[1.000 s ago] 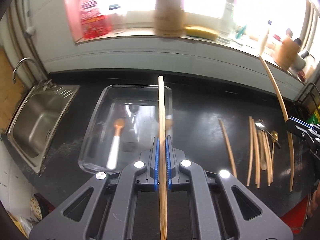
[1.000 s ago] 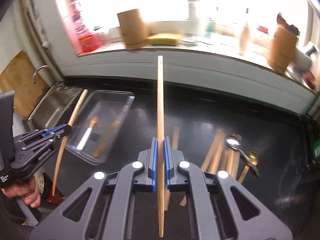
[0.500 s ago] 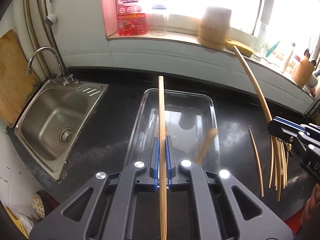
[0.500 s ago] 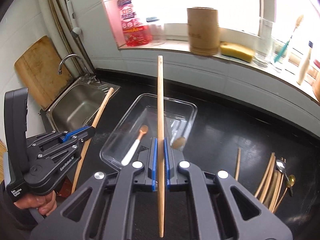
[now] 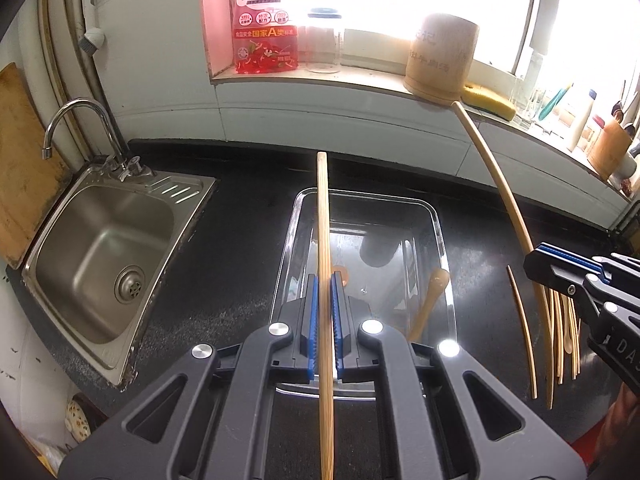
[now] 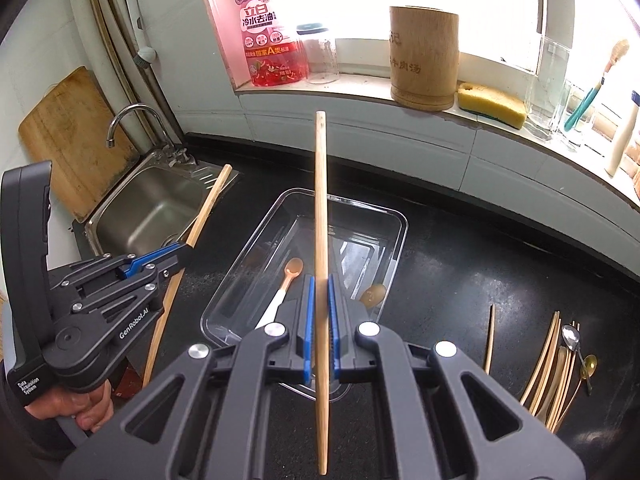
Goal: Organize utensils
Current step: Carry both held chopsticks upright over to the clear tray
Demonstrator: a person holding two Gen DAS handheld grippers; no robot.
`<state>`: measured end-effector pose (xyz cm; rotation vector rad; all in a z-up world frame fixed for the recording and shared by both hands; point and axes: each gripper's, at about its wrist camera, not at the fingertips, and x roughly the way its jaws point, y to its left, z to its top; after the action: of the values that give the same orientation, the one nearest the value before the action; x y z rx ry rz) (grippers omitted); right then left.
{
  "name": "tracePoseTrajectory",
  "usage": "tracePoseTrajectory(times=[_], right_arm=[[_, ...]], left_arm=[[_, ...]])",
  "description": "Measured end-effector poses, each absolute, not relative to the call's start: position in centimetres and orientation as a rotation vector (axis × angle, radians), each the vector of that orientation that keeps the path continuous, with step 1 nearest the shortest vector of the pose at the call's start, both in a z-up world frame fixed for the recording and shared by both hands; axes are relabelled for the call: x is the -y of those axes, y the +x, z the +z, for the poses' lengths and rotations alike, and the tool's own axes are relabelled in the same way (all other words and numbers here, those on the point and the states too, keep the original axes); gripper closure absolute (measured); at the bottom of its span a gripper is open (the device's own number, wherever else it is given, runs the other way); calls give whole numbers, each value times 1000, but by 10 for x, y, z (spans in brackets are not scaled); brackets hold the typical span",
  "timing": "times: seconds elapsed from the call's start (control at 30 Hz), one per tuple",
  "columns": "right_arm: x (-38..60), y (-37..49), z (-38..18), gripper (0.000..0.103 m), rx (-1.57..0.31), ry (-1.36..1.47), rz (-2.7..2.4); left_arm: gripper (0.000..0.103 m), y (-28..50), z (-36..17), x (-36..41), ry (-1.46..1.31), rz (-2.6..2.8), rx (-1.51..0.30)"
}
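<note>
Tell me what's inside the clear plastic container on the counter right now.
Inside the clear container: a white-handled spoon with a brownish bowl, and a wooden spoon toward the other side. Its near end is covered by the grippers and the chopsticks they hold, so anything there can't be seen.

Two grippers are seen, each clamping one chopstick: left gripper [image 5: 324,312], right gripper [image 6: 320,320]. One clear tray [image 6: 394,216] is counted beyond the right claw, with two spoons [image 6: 286,280] inside. Right of that claw, two metal spoons [image 6: 572,338] are counted; the loose chopsticks [image 6: 548,356] there overlap and cannot be counted exactly.
</note>
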<state>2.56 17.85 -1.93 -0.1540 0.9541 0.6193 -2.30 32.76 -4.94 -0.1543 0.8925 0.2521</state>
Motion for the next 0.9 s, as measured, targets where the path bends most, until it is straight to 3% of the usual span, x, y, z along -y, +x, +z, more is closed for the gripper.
tracePoseTrajectory(times=[0.5,0.9], right_arm=[[-186,44,-34,95,-1001,-155,610],[-201,86,-90,95,-1190,-73,648]], left_arm=[[97,-2,-67,-333,-184,246,-934],[97,28,-111,-341,-252,216,-1037]])
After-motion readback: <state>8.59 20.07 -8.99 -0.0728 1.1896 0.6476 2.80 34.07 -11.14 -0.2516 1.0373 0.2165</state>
